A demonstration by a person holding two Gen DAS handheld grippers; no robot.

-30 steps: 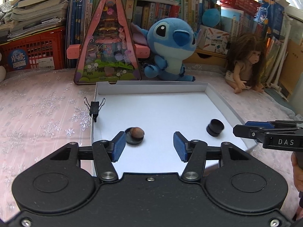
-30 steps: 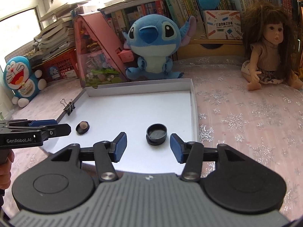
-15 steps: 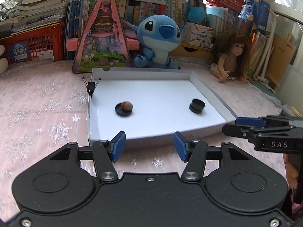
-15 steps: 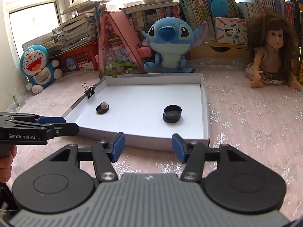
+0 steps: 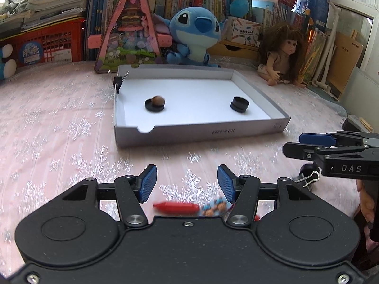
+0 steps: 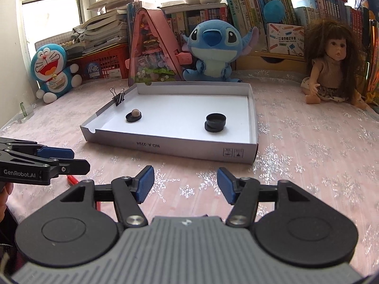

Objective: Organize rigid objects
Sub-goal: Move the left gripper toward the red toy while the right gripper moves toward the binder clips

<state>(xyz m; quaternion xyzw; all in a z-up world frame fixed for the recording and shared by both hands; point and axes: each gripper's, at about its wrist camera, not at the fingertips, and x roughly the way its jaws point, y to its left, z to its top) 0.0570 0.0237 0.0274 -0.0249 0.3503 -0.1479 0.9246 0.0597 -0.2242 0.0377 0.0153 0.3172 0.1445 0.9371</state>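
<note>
White tray (image 5: 199, 131) on the desk (image 5: 59, 123): nut on black lid (image 5: 155, 104) left, black pot (image 5: 239, 104) right | left claw (image 5: 187, 185) parted, empty, above a red pen (image 5: 175, 207) | right claw (image 6: 184, 184) opening, empty.

Tablecloth (image 6: 308, 146) was pink with silver snowflakes. Box lid (image 6: 180, 145) was white inside, grey outside. Two caps (image 6: 215, 122) in it were black; a red pen (image 5: 176, 207) lay near. Plush toy (image 6: 213, 49) was blue.
</note>
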